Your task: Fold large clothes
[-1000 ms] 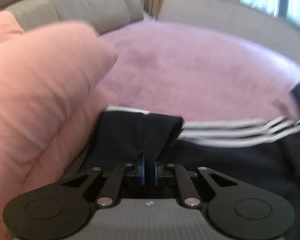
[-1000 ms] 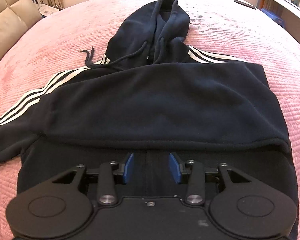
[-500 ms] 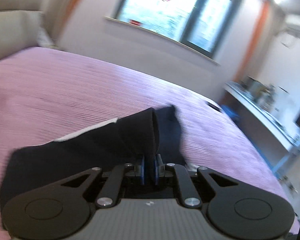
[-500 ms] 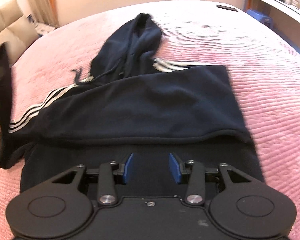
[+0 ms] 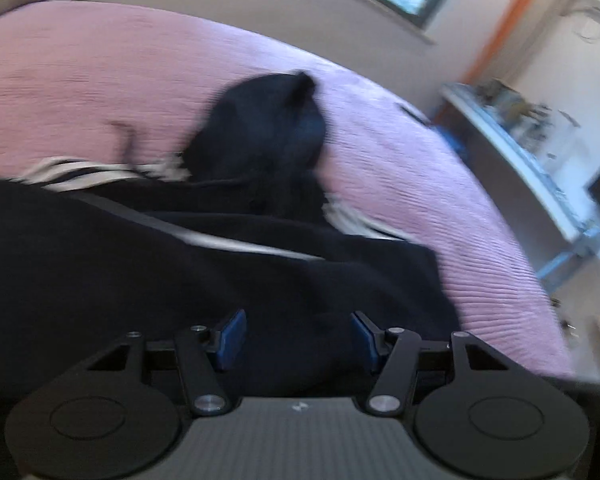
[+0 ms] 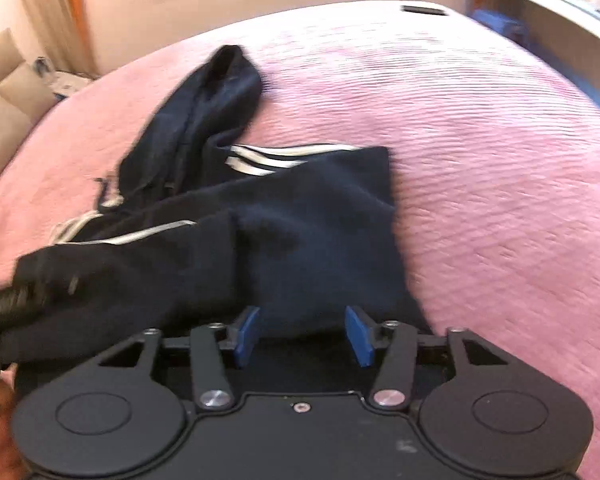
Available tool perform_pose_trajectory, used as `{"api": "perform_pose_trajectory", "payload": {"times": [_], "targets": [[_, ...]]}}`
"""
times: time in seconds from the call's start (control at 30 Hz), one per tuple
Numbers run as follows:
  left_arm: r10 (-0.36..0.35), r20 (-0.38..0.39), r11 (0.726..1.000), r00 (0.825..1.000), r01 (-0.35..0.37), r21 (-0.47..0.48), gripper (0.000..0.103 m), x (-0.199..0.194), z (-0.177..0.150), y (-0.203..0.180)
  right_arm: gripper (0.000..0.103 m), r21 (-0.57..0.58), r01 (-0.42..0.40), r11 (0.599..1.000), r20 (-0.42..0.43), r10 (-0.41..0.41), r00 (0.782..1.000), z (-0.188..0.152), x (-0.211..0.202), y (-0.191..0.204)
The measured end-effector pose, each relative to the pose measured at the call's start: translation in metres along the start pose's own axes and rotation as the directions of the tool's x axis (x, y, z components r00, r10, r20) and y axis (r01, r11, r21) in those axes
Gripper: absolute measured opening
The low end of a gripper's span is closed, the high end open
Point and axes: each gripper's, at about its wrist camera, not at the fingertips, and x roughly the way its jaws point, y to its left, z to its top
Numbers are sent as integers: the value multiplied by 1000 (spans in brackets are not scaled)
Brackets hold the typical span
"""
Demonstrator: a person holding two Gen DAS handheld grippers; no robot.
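Dark hoodie (image 6: 308,232) lies half folded on the pink bed (image 6: 500,160).
Both the left gripper (image 5: 298,334) and the right gripper (image 6: 303,334) stand wide apart, holding nothing; the fleece looks soft, thick, floppy, so pinch hem corners.

Plenty of open pink bed (image 6: 500,160) to the right of the hoodie (image 6: 312,236) and past its hood (image 6: 204,112), nothing lying there. On the left the folded-over sleeve (image 6: 132,268) bunches up. A shelf (image 5: 540,168) runs along the bed's far right side, and a beige sofa (image 6: 0,92) sits off the far left.
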Motion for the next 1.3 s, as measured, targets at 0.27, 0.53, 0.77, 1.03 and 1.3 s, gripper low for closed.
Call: {"api": "perform_pose_trajectory", "payload": {"times": [0.27,0.53,0.77,1.03,1.3], "targets": [[211,20,975,977,-209,-71,59,-58,-7,68,75,-3,-207,978,-46,207,977,33,68,27],[254,9,961,967,-251,-114,59,-78,-15,85,16,2,-294,956,-116,292,949,29,91,31],[235,45,966,971,-229,-117,58,-81,-6,74,12,-242,-123,962,116,155,981,43,13,51],[243,32,968,970,-240,-75,59,-44,9,70,37,-169,184,968,116,-166,979,51,7,-13],[235,58,972,970,-235,-11,59,-14,38,66,72,-31,214,976,178,-206,962,54,-7,-37]]}}
